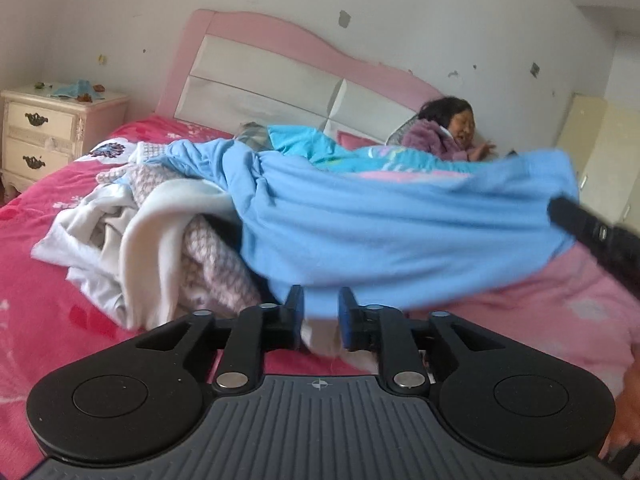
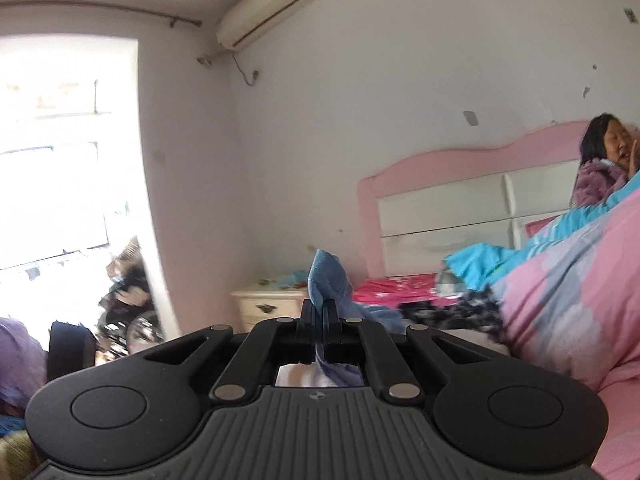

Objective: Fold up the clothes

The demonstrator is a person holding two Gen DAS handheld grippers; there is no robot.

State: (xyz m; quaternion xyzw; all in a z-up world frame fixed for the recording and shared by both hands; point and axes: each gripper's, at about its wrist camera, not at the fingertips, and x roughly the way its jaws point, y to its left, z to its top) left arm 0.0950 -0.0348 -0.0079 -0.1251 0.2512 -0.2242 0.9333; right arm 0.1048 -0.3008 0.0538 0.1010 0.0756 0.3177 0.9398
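Right gripper: jaws are seen clamped on a bunched edge of the light blue garment, a fold of which stands up above the fingertips. Left gripper: jaws are held slightly apart, with the garment's lower hem hanging just beyond the tips; contact cannot be told through the blur. In the left wrist view the blue cloth is stretched in the air above the bed, from the left gripper across to the right gripper at the frame's right edge. Beside it a heap of white and checked clothes lies on the red cover. A person is seen lying by the pink headboard. A nightstand stands beside the bed.
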